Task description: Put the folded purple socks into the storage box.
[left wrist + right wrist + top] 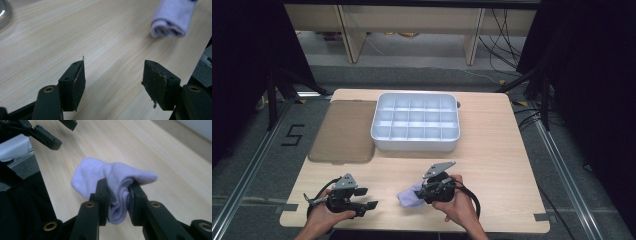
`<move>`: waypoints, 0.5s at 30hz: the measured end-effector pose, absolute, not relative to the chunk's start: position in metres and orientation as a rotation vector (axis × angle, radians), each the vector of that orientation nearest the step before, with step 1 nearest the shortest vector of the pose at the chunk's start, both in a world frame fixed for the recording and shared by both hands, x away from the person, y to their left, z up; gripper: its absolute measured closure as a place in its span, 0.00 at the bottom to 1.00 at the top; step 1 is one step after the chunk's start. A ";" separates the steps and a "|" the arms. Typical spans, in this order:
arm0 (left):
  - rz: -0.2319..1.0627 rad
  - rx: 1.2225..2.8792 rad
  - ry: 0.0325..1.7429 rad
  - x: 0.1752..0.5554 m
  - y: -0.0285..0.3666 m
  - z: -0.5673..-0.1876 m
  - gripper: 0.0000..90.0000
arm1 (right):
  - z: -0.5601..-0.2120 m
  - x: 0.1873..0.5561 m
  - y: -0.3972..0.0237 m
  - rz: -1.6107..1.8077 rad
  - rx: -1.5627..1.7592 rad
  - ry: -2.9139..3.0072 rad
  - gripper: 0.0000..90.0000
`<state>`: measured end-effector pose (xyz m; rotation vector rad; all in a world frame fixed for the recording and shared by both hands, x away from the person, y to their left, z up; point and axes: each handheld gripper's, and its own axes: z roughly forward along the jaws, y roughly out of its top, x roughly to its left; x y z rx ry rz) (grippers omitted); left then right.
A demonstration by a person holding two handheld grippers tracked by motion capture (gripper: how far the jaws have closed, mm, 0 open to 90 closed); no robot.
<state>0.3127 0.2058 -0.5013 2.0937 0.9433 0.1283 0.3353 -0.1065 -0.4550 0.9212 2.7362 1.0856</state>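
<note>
A rolled pale lilac sock (110, 182) is pinched between the jaws of my right gripper (118, 195), which is shut on it and holds it just above the wooden table. In the high view the sock (409, 196) sticks out to the left of the right gripper (422, 191), near the table's front edge. My left gripper (371, 198) rests at the front left with its jaws apart and nothing between them. In the left gripper view its jaws (113, 77) stand open over bare wood, and the sock (171, 20) lies farther off at the upper right.
A white tray (416, 142) split into several small compartments stands at the middle back of the table. A flat brown mat (344, 132) lies to its left. A clear glass edge (3, 13) shows in the left gripper view's top left corner.
</note>
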 end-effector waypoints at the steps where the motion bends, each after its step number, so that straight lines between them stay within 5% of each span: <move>1: 0.123 2.082 0.955 0.312 0.205 -0.501 0.38 | -0.452 0.335 -0.107 1.082 0.911 2.709 0.82; 15: 0.131 2.109 0.927 0.313 0.206 -0.501 0.38 | -0.427 0.341 -0.131 1.053 0.942 2.647 0.82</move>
